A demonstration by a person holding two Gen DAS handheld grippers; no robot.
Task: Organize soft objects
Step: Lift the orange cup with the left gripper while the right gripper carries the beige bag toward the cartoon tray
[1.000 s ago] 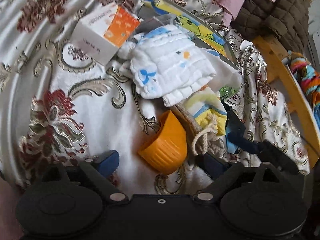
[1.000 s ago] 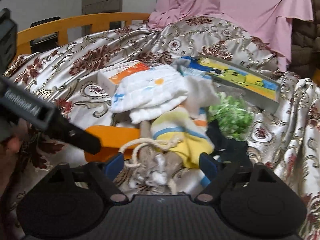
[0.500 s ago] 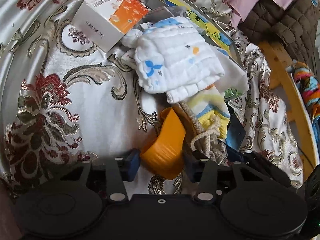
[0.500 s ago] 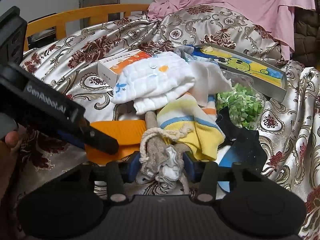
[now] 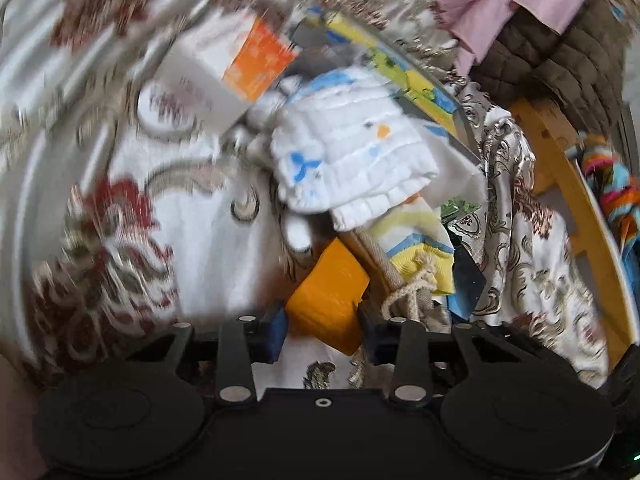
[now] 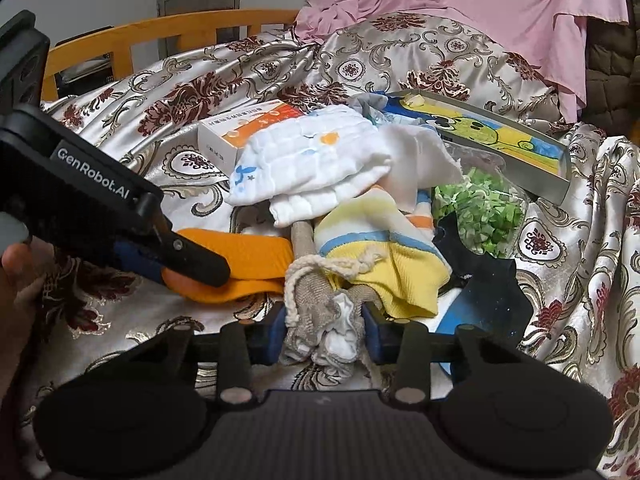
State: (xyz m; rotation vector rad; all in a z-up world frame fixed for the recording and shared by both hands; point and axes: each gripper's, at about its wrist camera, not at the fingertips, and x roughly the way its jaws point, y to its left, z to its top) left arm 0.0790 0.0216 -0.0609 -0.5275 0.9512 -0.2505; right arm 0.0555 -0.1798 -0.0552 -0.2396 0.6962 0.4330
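Barely begun: whole pile on the bedspread (image 6: 400, 52) unsorted, incl. white quilted cloth (image 6: 308, 152) & striped yellow cloth (image 6: 380, 248). Jaws just been closing: left gripper (image 5: 322, 332) clamped on orange cup (image 5: 326, 300), right gripper (image 6: 324, 334) on drawstring pouch (image 6: 320, 320).

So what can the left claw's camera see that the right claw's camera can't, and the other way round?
Only the left wrist view shows the striped, colourful cloth hanging past the wooden rail.

Only the right wrist view shows the right claw pinching the beige drawstring bag, the door behind the bed, and the left claw from outside.

Both show the left claw closed on the orange cup, the white quilted cloth, the orange-and-white box, the yellow striped garment and the yellow picture frame.
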